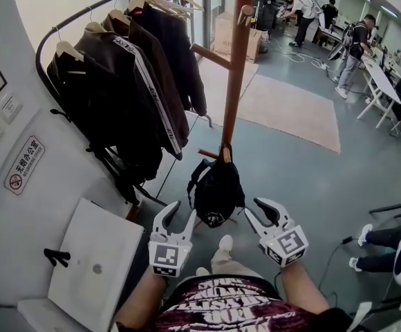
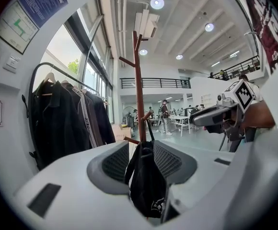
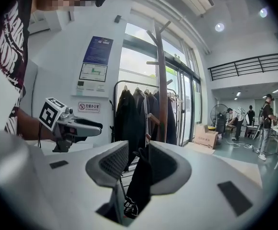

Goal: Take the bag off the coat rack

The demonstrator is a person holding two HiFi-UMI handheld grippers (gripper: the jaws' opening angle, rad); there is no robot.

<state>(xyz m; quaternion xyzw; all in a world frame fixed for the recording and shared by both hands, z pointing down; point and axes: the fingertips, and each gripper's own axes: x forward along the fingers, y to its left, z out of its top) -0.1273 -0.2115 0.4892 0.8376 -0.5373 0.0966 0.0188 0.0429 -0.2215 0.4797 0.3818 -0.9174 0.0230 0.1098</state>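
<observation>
A black bag (image 1: 216, 189) hangs by its strap from a low peg (image 1: 211, 153) of the brown wooden coat rack (image 1: 234, 68). My left gripper (image 1: 178, 216) is open just left of the bag's bottom. My right gripper (image 1: 256, 211) is open just right of it. Neither touches the bag. In the left gripper view the bag (image 2: 146, 181) hangs in the gap between the open jaws of the left gripper (image 2: 143, 159), with the rack pole (image 2: 139, 85) behind. In the right gripper view the bag (image 3: 140, 178) likewise shows between the spread jaws of the right gripper (image 3: 138, 164).
A curved clothes rail with several dark jackets (image 1: 131, 81) stands left of the rack. A white cabinet top (image 1: 93, 261) lies at lower left. A pink rug (image 1: 290, 109), a cardboard box (image 1: 252, 43) and people at tables (image 1: 356, 47) are farther off. Someone's feet (image 1: 363, 237) show at right.
</observation>
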